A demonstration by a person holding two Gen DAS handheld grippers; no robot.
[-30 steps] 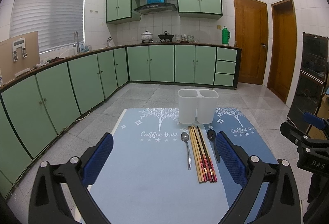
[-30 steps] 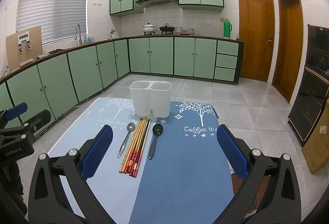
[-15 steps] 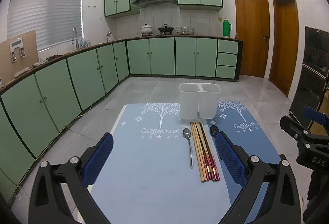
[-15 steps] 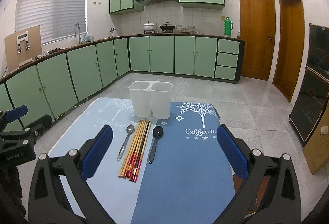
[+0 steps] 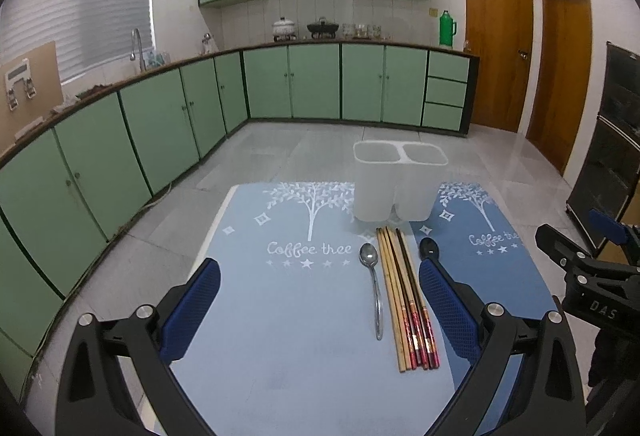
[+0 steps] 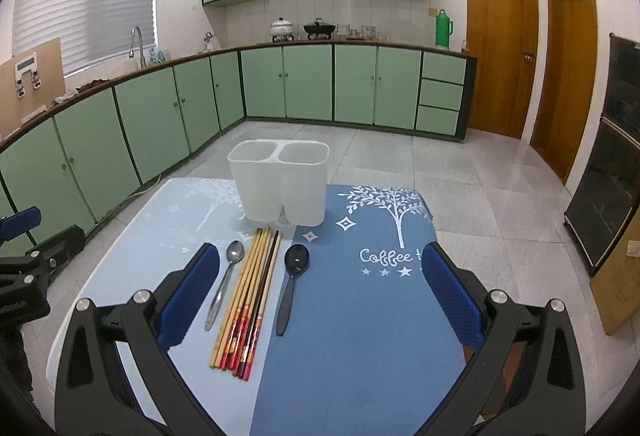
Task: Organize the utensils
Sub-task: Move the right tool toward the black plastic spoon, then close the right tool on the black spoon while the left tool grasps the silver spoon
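Both grippers, left (image 5: 318,310) and right (image 6: 320,306), hang spread and empty above the desk (image 6: 360,336). Chopsticks (image 6: 248,298) and spoons lie before the holder (image 6: 282,187). Risk: bunched chopsticks scatter if pinched unevenly.

The surface (image 6: 360,376) under blue mats (image 6: 380,316) carries spoons, chopsticks (image 6: 250,296) and a white holder (image 6: 280,187) beyond.
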